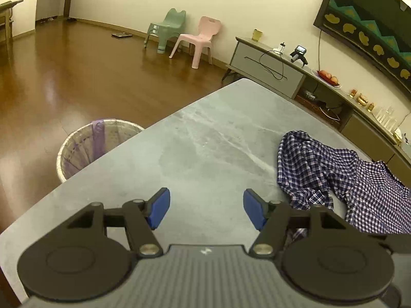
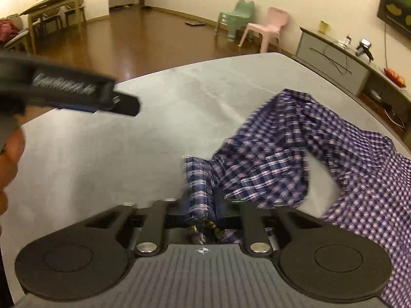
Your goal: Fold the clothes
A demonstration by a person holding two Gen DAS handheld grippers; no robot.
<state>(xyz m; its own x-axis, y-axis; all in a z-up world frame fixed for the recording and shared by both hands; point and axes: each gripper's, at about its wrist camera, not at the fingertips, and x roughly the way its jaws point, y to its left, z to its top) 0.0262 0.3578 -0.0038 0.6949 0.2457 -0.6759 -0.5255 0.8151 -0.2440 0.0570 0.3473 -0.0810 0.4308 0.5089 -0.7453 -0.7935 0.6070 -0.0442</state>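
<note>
Checked blue-and-white cloth, a shirt (image 2: 295,154), lies crumpled on the right part of the grey stone table (image 2: 115,166), and my right gripper (image 2: 205,205) has its jaws closed on a bunched edge of it, the fabric pinched between them and trailing away to the right. My left gripper (image 1: 206,206) is spread wide with nothing between its blue pads (image 1: 160,206), held above bare tabletop just to the left of the shirt. What worries me is that I hold a gathered wad, not a single clean edge: if I lift or pull from here, several layers may come up together and the shirt will twist instead of spreading flat. The pinch also looks shallow, so a quick tug could let the cloth slide out. Part of the shirt sits close to the far right edge of the table, and a careless drag could send it over. My left gripper must find its own corner without snagging a fold. The right view shows the grip itself and the side of my left gripper (image 2: 84,95) crossing above the table, blurred; the left view shows neither the pinch nor the right jaws, but it does show the open pads and a lined waste bin (image 1: 100,148) on the floor beside the table's left edge
</note>
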